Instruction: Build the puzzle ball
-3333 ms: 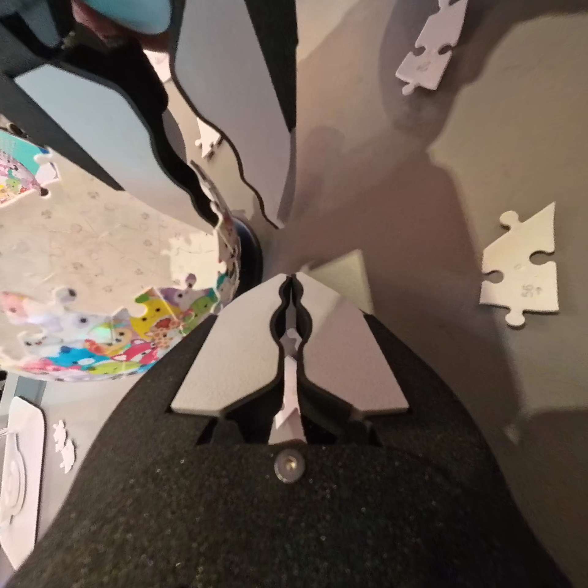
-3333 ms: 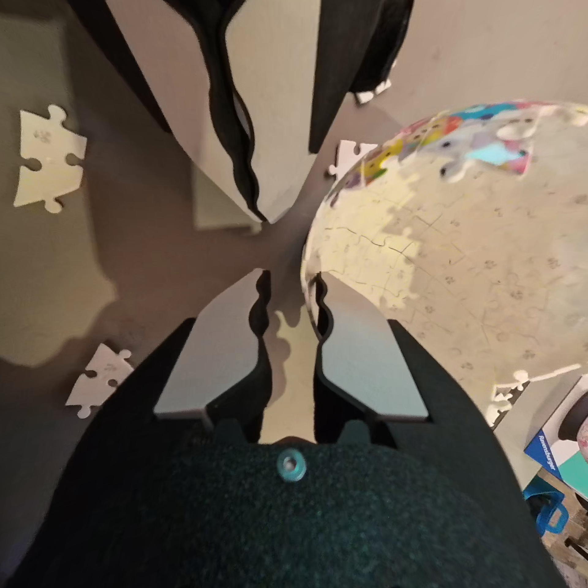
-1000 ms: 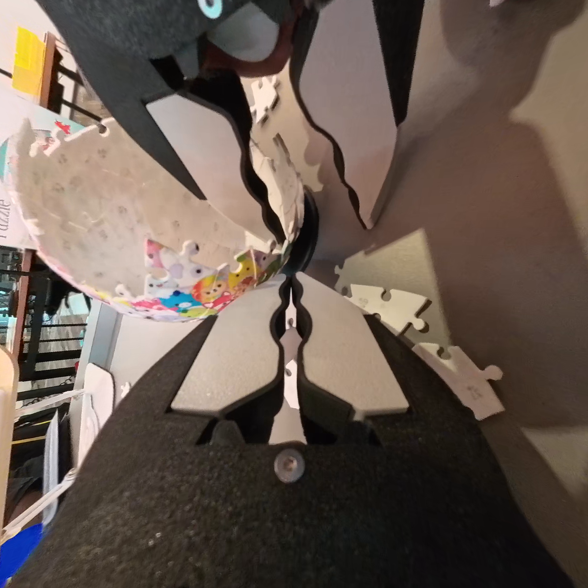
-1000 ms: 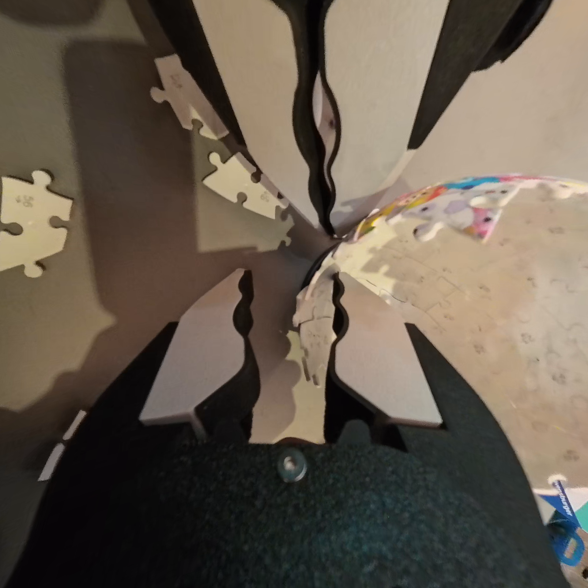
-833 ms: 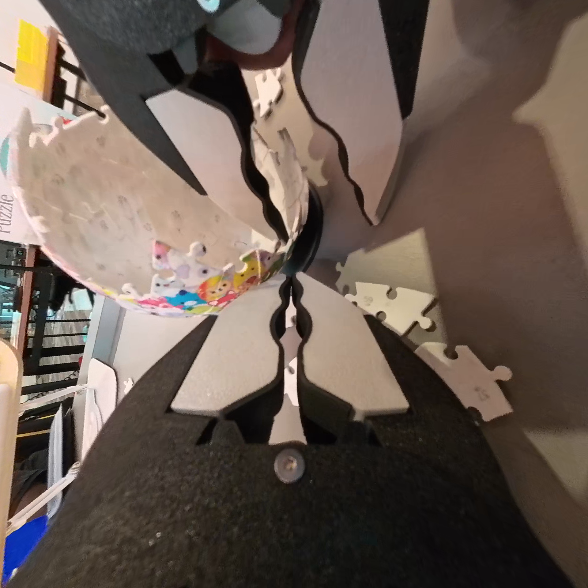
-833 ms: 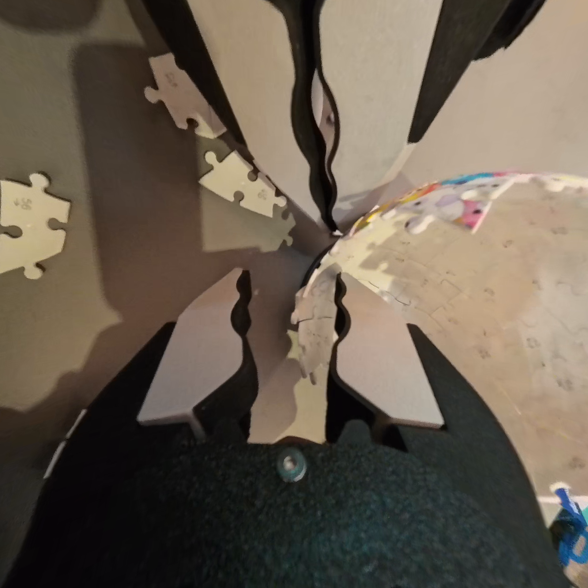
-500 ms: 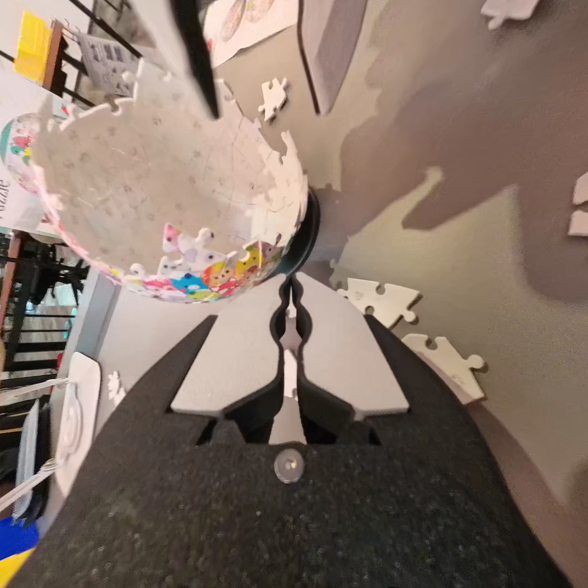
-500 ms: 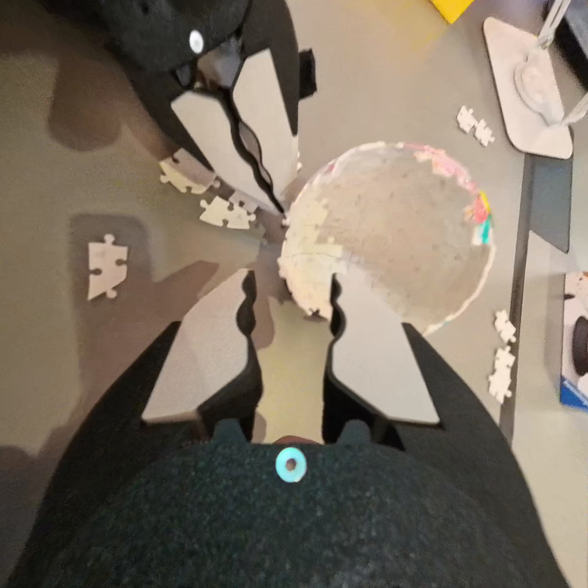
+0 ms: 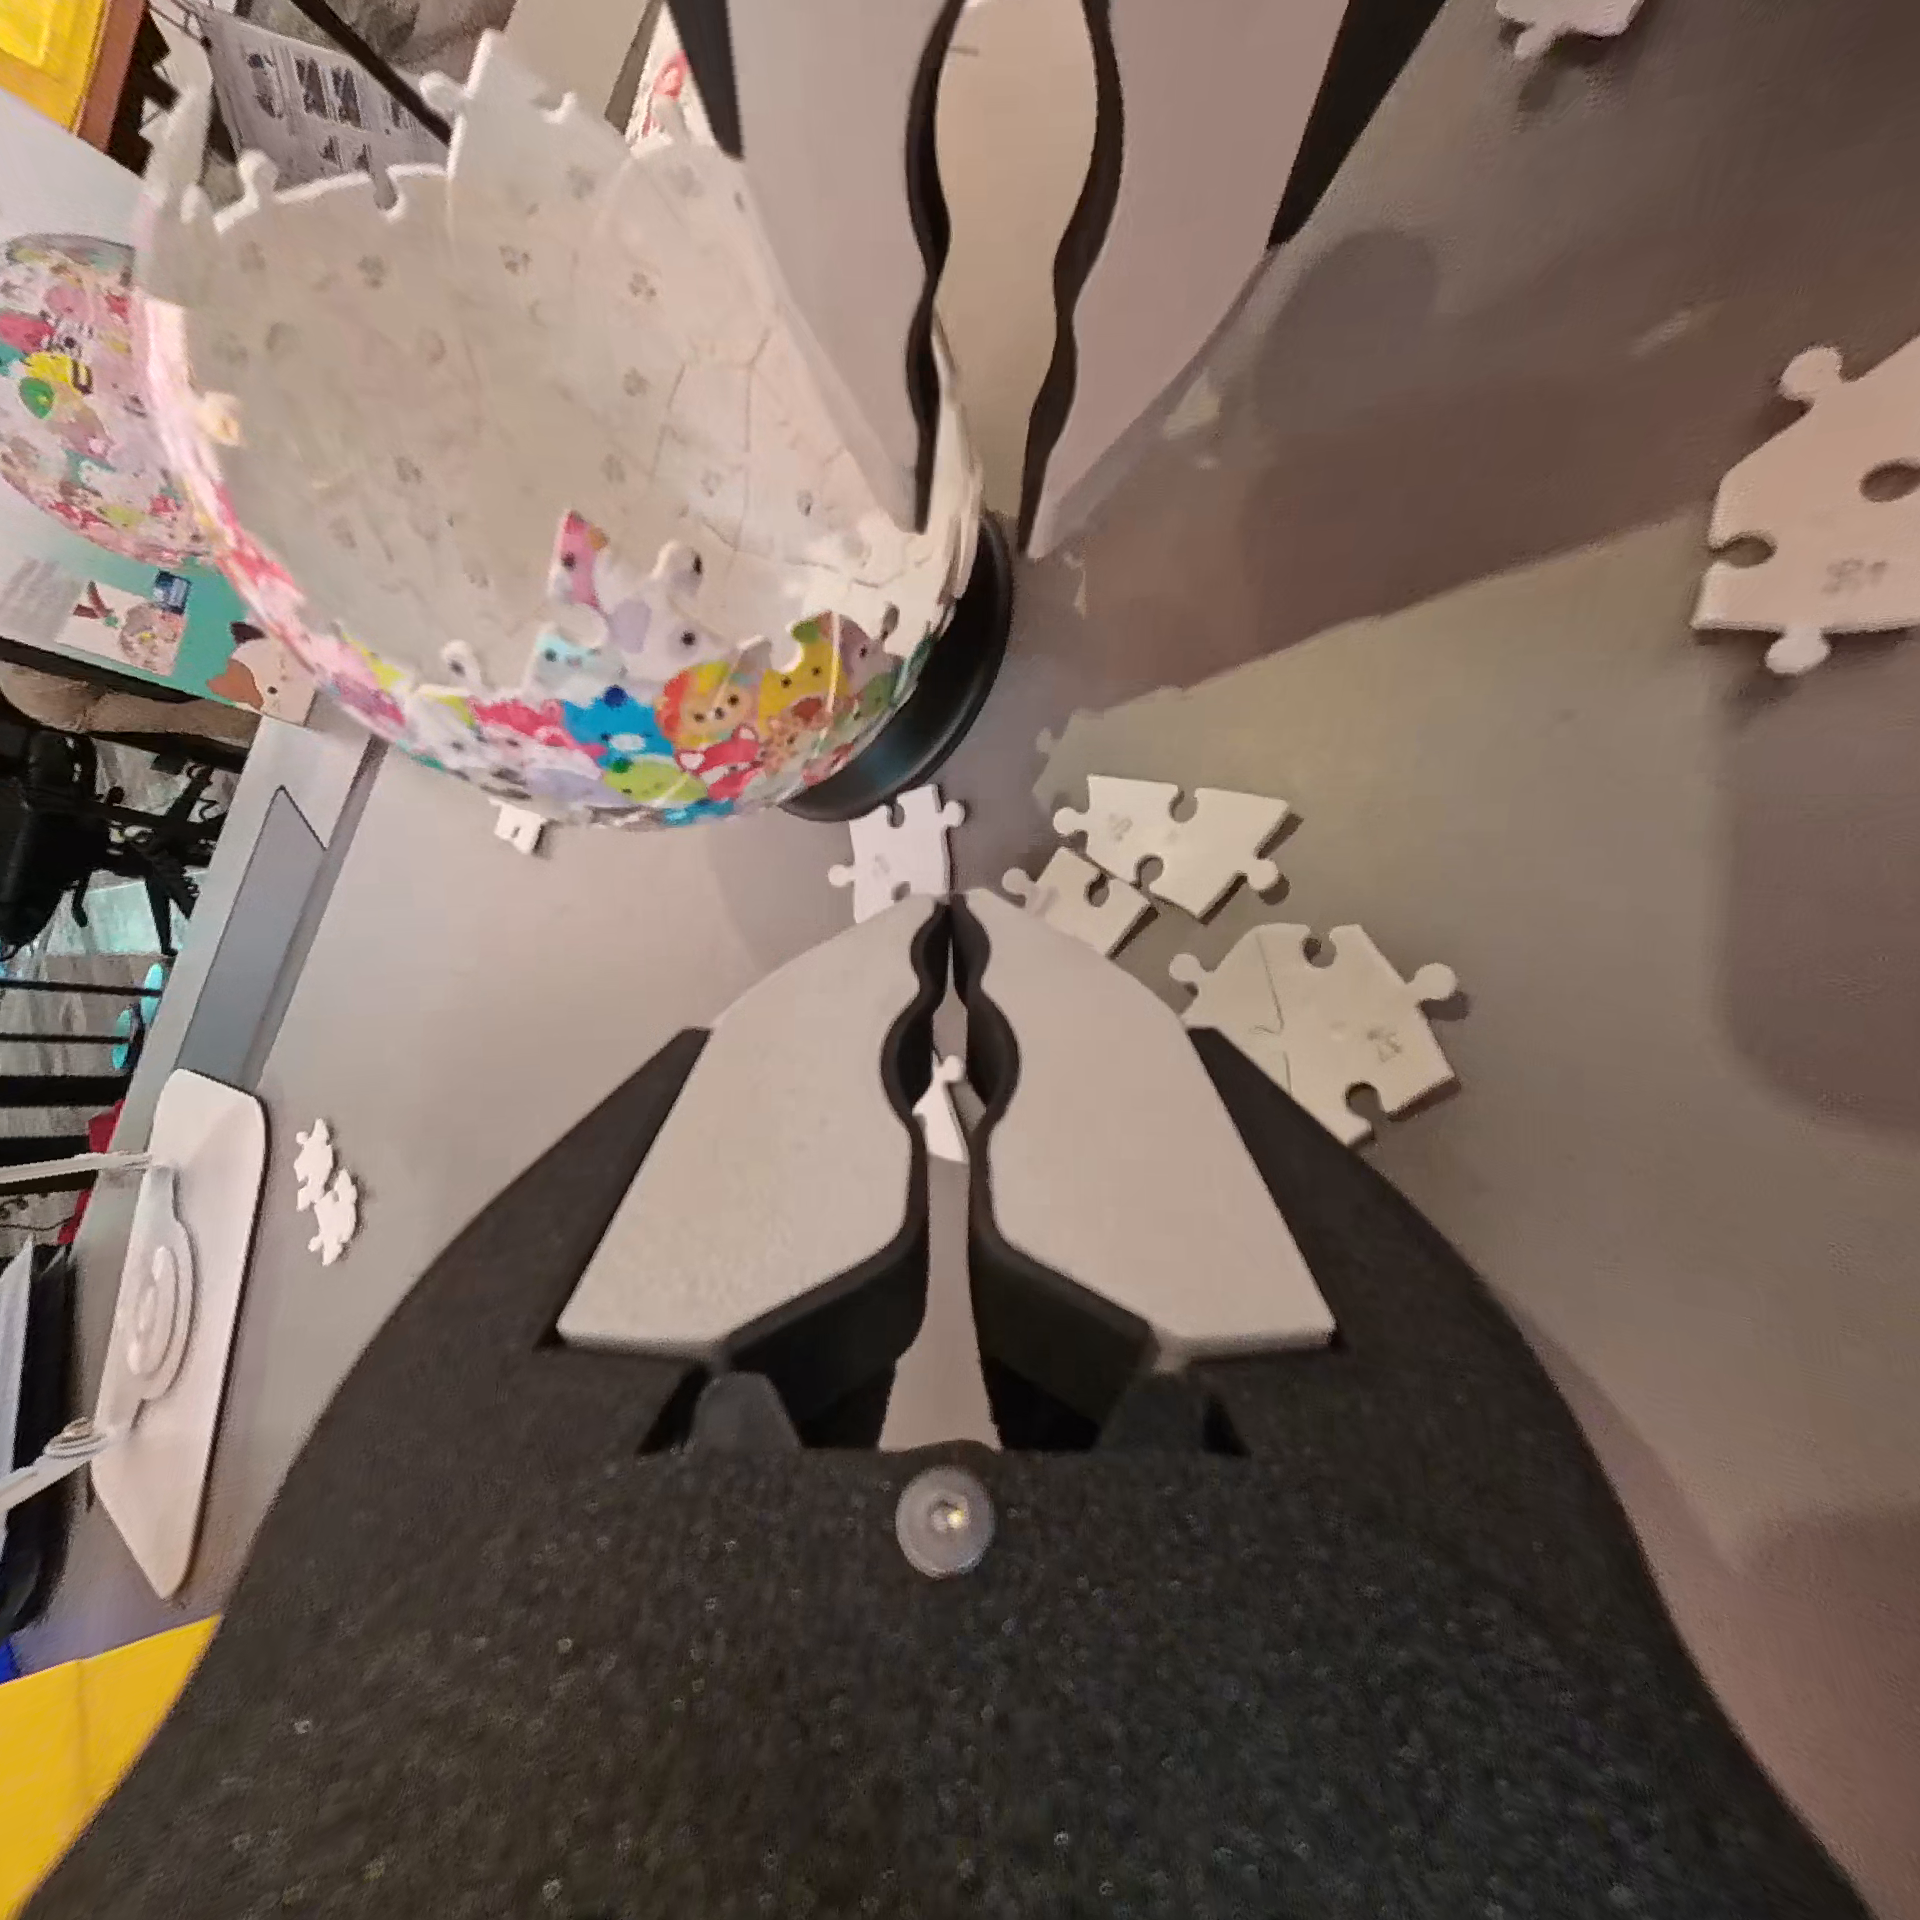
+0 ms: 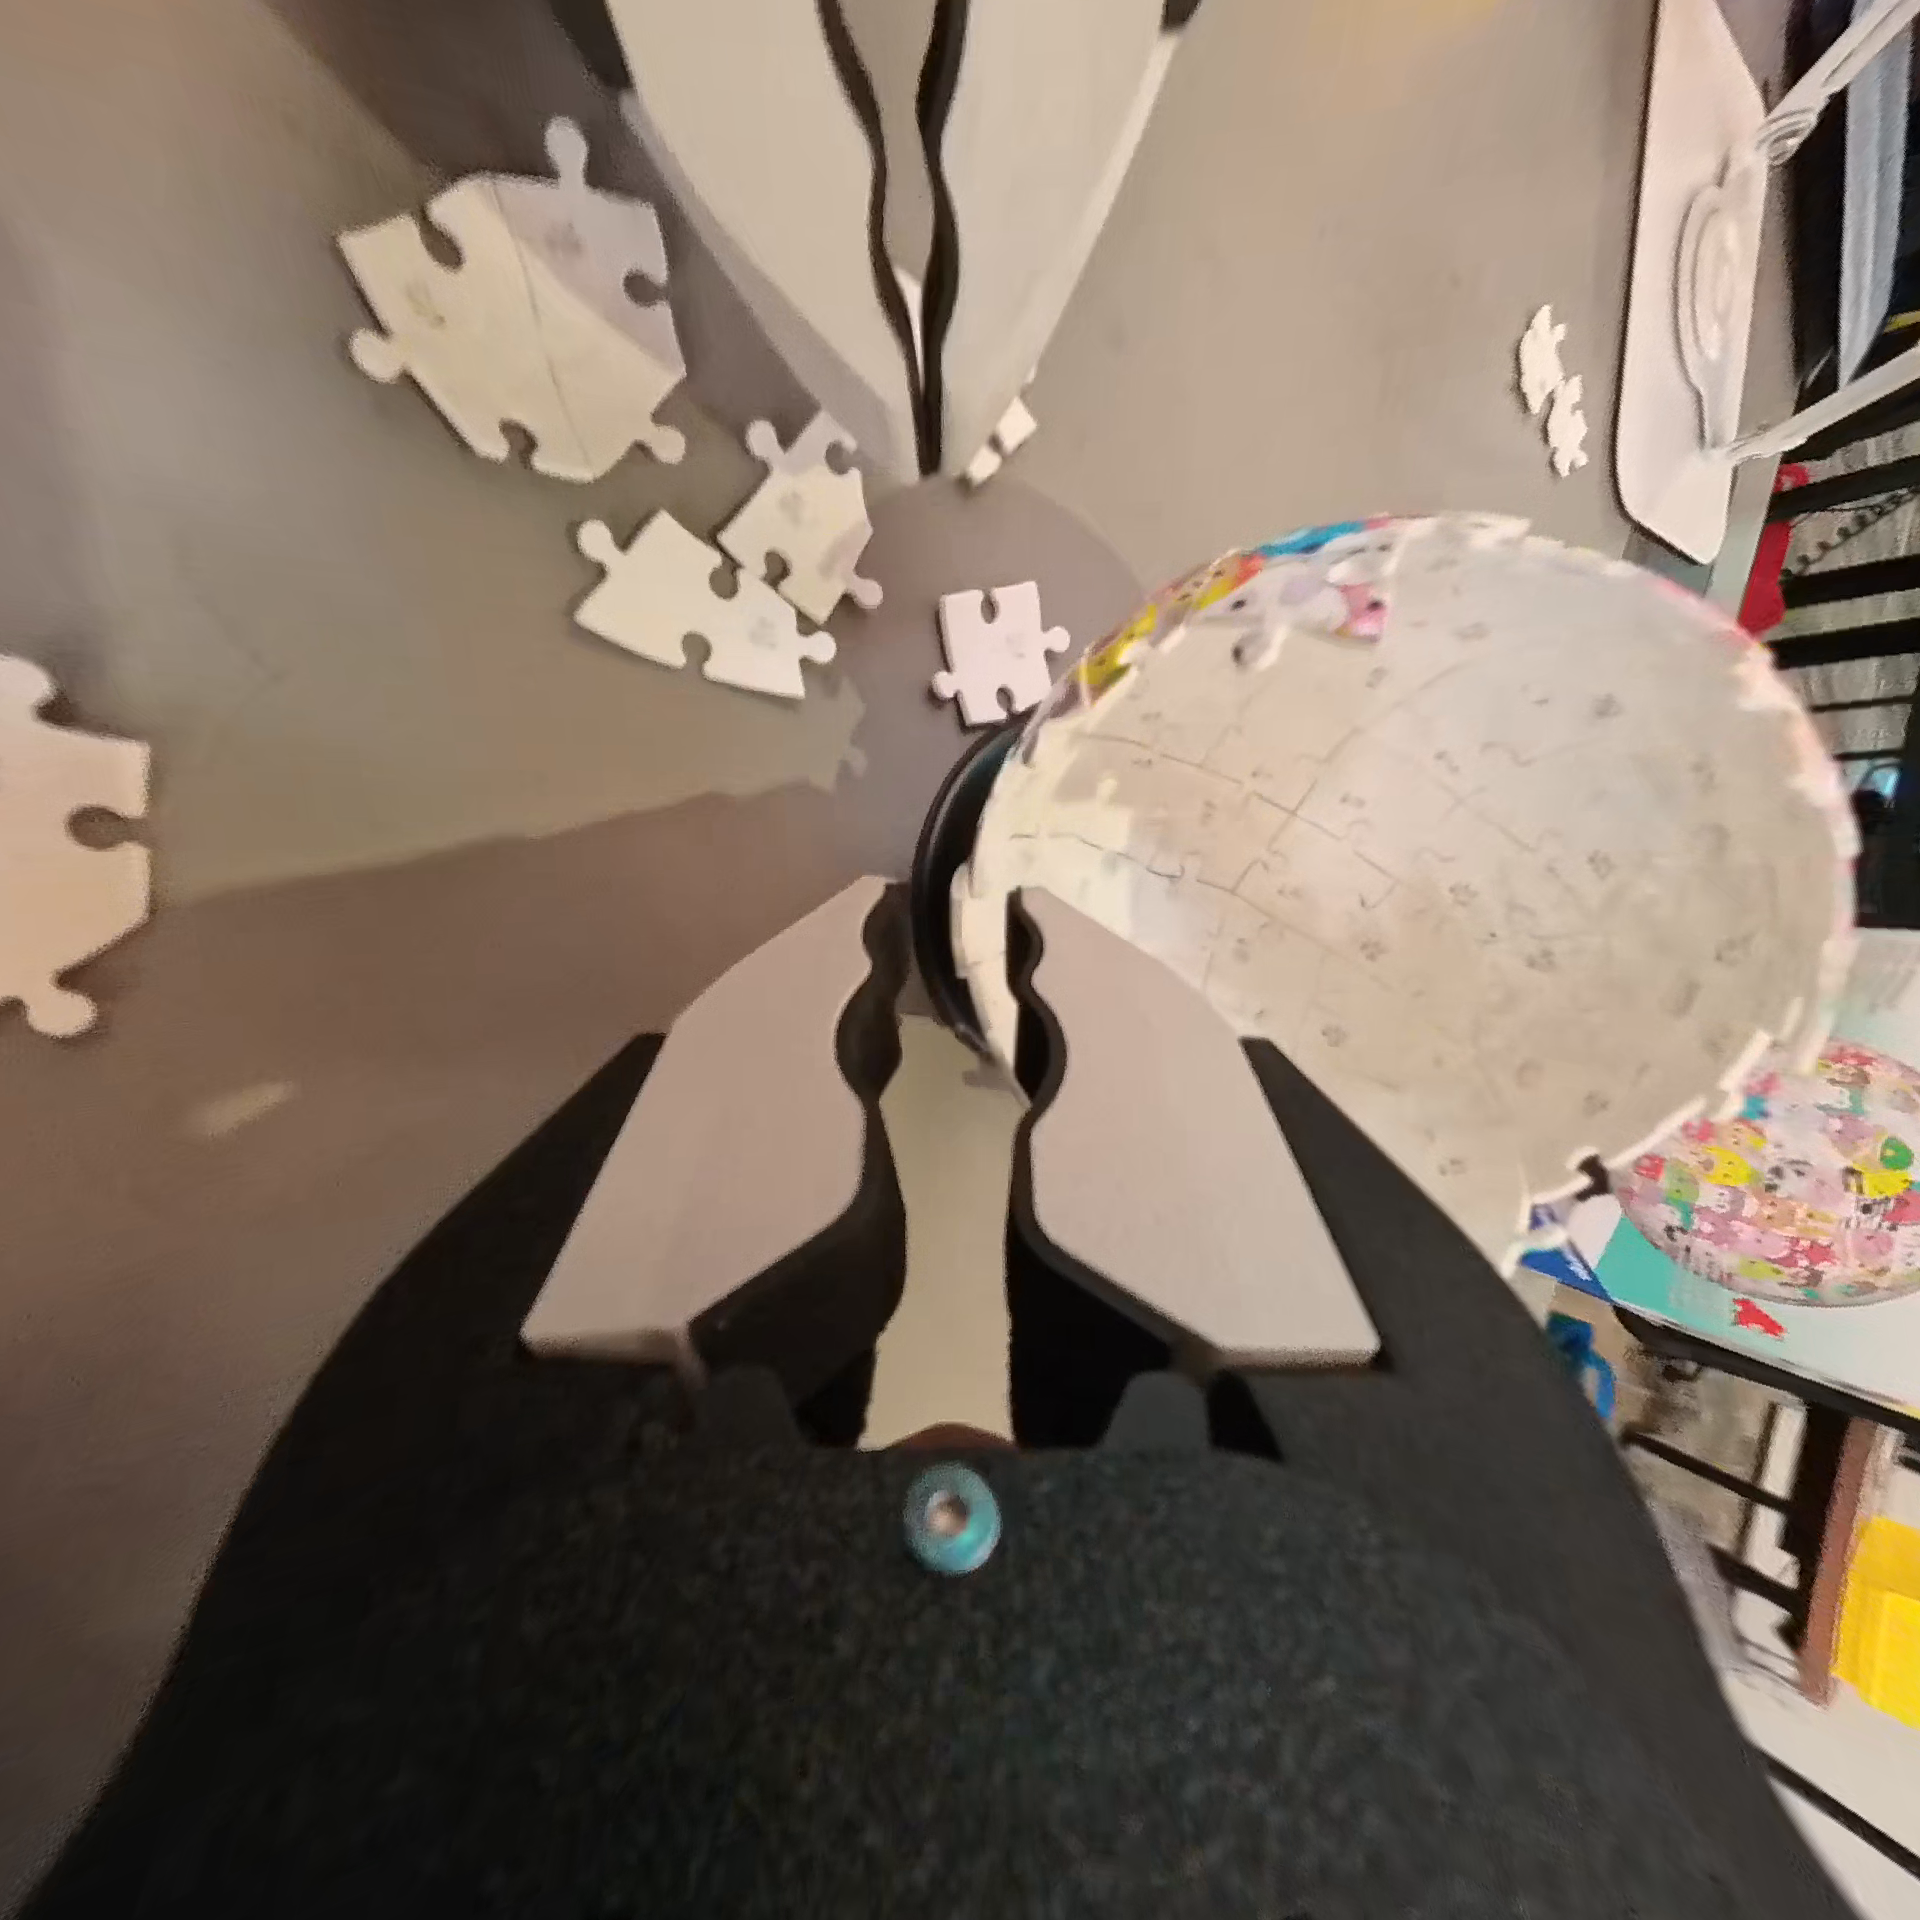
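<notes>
The half-built puzzle ball is an open white shell with a colourful outside, sitting on a black ring stand. It also shows in the right wrist view. My left gripper is shut on a white puzzle piece, seen edge-on between its fingers, a short way back from the stand. My right gripper is open; its jaws straddle the ball's wall beside the stand, one inside the shell and one outside. It shows from the far side in the left wrist view.
Several loose white pieces lie face down on the grey table near the stand: a joined pair, a larger joined pair, a single piece. A white pad and the puzzle box lie at the table's edge. Tip to tip, the grippers are about 7 cm apart.
The right gripper lifted off the ball's rim, then came back down over it, still open. The left gripper backed away from the stand with its piece still held.
</notes>
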Demonstrator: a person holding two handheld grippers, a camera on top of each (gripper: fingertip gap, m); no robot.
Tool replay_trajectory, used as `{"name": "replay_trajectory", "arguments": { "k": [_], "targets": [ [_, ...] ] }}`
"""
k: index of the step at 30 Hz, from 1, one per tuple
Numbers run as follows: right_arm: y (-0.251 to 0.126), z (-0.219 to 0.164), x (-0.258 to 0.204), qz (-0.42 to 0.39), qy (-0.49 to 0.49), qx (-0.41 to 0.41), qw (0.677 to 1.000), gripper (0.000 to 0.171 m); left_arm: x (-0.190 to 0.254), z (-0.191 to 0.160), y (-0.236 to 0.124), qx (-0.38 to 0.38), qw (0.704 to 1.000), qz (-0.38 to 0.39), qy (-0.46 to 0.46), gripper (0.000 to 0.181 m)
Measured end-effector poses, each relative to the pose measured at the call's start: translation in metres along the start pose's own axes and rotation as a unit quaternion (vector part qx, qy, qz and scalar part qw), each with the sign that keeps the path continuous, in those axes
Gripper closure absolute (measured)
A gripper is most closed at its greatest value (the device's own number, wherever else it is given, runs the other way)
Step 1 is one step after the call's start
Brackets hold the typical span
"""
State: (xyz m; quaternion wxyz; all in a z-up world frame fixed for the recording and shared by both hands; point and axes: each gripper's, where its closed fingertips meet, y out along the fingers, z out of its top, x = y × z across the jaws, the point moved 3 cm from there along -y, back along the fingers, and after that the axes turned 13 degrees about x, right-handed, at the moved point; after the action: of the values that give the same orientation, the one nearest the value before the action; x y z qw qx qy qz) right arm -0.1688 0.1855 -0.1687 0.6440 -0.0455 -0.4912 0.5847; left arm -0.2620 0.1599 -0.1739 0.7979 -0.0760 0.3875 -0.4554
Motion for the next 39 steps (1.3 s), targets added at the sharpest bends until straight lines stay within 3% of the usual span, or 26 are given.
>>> {"name": "replay_trajectory", "arguments": {
  "k": [7, 16, 22, 29, 31, 36, 37, 39],
  "targets": [
    [0.005, 0.003, 0.004, 0.035, -0.034, 0.011, 0.999, 0.166, 0.004, -0.004, 0.0, -0.005, 1.0, -0.012, 0.0, 0.181],
    [0.006, 0.003, 0.007, 0.045, -0.032, 0.019, 0.998, 0.168, 0.005, -0.009, 0.003, -0.012, 1.0, -0.019, -0.002, 0.181],
    [-0.002, -0.003, 0.009, 0.041, -0.035, -0.001, 0.999, 0.143, 0.007, -0.009, 0.003, -0.012, 1.0, -0.023, 0.002, 0.181],
    [0.003, 0.001, 0.005, 0.04, -0.086, 0.003, 0.995, 0.155, 0.009, -0.01, 0.004, -0.016, 1.0, -0.024, 0.012, 0.181],
    [0.004, 0.001, 0.006, 0.038, -0.088, 0.002, 0.995, 0.166, 0.009, -0.01, 0.004, -0.016, 0.999, -0.025, 0.014, 0.181],
    [0.003, 0.0, 0.006, 0.044, -0.074, 0.006, 0.996, 0.167, 0.01, -0.011, 0.004, -0.017, 0.999, -0.028, 0.013, 0.181],
    [0.003, 0.0, 0.007, 0.041, -0.072, 0.006, 0.997, 0.167, 0.01, -0.011, 0.004, -0.018, 0.999, -0.029, 0.012, 0.181],
    [-0.003, -0.002, 0.012, 0.02, -0.059, 0.002, 0.998, 0.15, 0.01, -0.012, 0.005, -0.018, 0.999, -0.03, 0.009, 0.181]
  ]
}}
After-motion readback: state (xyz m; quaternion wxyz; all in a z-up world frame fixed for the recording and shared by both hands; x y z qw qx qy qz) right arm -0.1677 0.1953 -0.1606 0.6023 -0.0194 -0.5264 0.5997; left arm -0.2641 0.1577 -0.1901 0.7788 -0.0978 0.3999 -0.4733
